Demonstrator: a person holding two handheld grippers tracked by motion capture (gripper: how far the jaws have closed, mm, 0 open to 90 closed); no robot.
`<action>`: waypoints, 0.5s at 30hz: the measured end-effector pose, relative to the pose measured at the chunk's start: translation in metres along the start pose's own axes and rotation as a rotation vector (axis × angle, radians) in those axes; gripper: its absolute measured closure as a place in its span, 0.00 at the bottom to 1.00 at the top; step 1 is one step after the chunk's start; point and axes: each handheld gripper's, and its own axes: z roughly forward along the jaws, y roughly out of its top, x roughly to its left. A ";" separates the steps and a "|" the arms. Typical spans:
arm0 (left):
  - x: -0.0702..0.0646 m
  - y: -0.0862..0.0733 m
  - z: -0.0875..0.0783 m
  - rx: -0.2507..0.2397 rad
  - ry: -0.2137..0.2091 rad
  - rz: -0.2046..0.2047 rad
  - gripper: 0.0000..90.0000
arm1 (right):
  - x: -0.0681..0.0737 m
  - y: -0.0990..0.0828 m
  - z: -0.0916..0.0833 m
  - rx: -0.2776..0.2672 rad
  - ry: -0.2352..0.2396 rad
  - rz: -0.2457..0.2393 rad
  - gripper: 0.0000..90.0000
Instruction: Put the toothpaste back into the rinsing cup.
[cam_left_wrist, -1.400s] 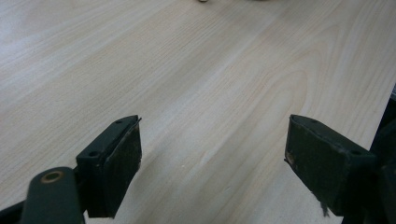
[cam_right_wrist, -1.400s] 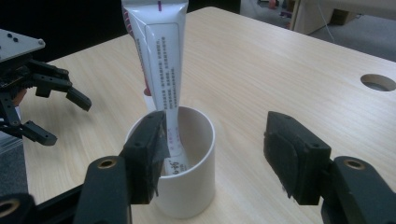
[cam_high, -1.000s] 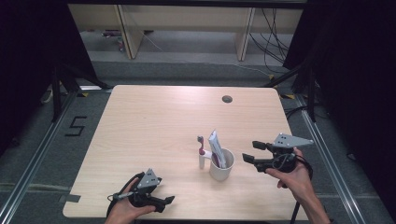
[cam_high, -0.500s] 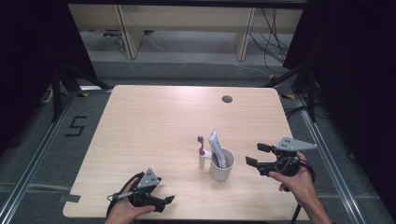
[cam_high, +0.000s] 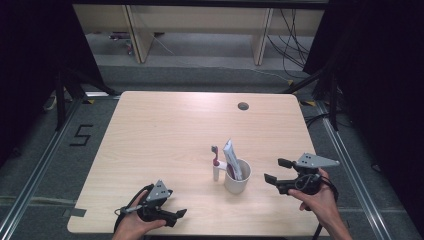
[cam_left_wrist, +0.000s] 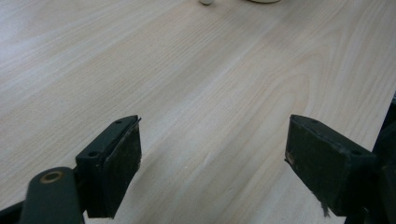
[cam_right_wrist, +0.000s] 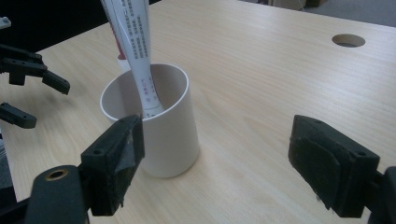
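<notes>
**Backing the right tool away from the cup**

Resting left of the cup (cam_high: 237, 176), the left tool (cam_high: 172, 215) gapes wide and empty. The cup keeps toothpaste (cam_high: 233, 159) upright, mid-desk (cam_high: 165, 125). The right tool (cam_high: 277, 170), jaws just opened, empty, should retreat straight, avoiding the rim.

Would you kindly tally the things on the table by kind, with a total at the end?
White cup: 1
Toothpaste tube, standing in the cup: 1
Toothbrush, upright beside the cup: 1
Total: 3
</notes>
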 end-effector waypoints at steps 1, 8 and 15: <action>0.001 0.000 0.000 0.008 0.010 0.008 0.20 | 0.000 -0.001 0.000 0.005 -0.003 0.000 0.22; 0.000 -0.001 -0.002 -0.005 0.006 -0.010 0.20 | -0.002 -0.008 0.001 0.001 -0.002 -0.004 0.21; 0.001 -0.004 -0.004 -0.006 0.008 -0.011 0.20 | -0.002 -0.014 0.001 0.011 0.011 0.043 0.21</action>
